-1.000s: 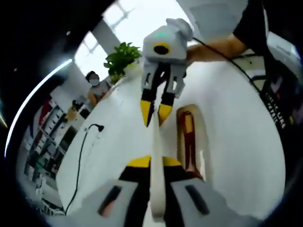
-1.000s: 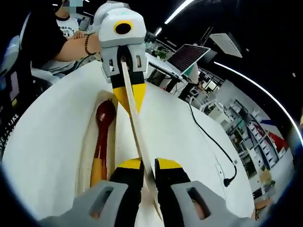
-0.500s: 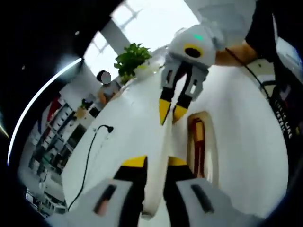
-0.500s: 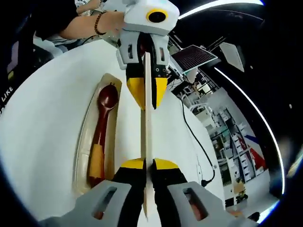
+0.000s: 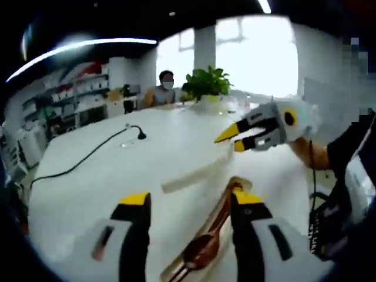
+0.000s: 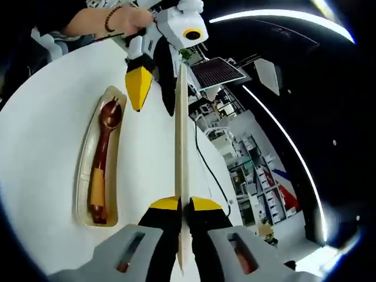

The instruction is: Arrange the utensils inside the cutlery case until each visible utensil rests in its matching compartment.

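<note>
A long flat cream piece [image 6: 181, 129] stands edge-on in the right gripper view, with my right gripper [image 6: 182, 204] shut on its near end. My left gripper [image 6: 155, 88] hovers open at its far end, its jaws apart beside the piece. In the left gripper view my left gripper [image 5: 191, 198] is open, with the cream piece [image 5: 194, 174] lying across ahead and the right gripper [image 5: 234, 140] at its far end. The cream cutlery case [image 6: 82, 176] lies on the white table [image 5: 147, 141]. A red spoon [image 5: 205, 247] with a yellow-banded handle [image 6: 96, 191] rests in it.
A black cable and plug [image 5: 94, 154] cross the table's left side. A potted plant [image 5: 205, 84] and a seated person [image 5: 163, 89] are at the far edge. A hand with a bead bracelet [image 6: 114, 20] holds the left gripper. A tilted dark panel [image 6: 216, 71] stands beyond the table.
My left gripper has let go of the cream piece and opened. It has swung off to the side. The right gripper keeps its hold on the piece.
</note>
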The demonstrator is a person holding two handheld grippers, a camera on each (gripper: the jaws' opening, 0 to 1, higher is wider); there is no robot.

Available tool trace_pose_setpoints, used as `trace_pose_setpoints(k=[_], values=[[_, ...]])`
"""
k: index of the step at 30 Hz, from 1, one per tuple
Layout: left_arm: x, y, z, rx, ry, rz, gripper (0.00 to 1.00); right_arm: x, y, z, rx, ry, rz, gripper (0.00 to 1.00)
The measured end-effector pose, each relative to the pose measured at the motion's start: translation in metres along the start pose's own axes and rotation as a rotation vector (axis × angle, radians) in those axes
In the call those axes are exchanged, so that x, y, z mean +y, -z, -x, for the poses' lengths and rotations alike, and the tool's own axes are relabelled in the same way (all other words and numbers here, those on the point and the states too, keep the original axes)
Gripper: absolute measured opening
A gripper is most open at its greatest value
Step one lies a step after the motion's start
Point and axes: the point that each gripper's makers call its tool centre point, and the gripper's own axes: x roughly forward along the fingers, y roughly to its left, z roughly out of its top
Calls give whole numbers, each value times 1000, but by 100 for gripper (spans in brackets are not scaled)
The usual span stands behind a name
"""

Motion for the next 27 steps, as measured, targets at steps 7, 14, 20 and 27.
trace_pose_setpoints(k=[7,14,20,27], values=[[-8,-24,30,-272,234,592,56,-10,-7,5,-7,86,51,2],[11,-36,46,-447,376,1000,67,-16,-20,14,1,185,161,3],[-5,-31,42,-383,493,1099,53,-14,-23,20,9,231,201,3],[-11,-29,33,-364,522,1140,44,-5,-24,22,42,254,280,3]])
